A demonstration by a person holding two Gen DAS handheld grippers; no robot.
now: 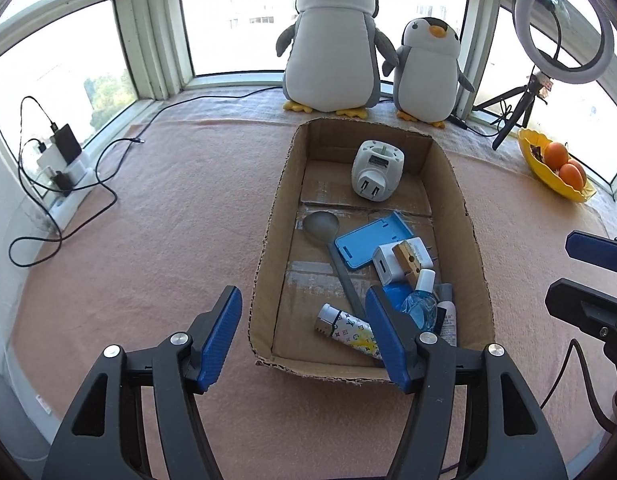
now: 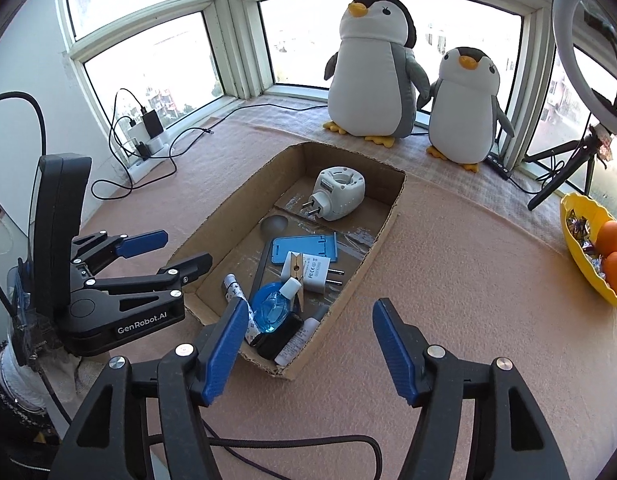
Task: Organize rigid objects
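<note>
Inside the brown cardboard box (image 1: 282,184) I see a round white plug (image 1: 377,172), a flat blue stand (image 1: 370,240), a grey spoon (image 1: 321,227); my left gripper (image 1: 304,336) and right gripper (image 2: 308,348) are open, holding nothing.

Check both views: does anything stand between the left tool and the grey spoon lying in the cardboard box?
Partly. The spoon has its bowl exposed, but the blue phone stand lies against its handle and the patterned tube sits beside the handle's end. The open left tool hangs above the cardboard box.

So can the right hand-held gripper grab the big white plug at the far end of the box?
Probably yes. The white plug lies alone, nothing on top, and the right hand-held gripper is open and empty, above the box's near end.
</note>
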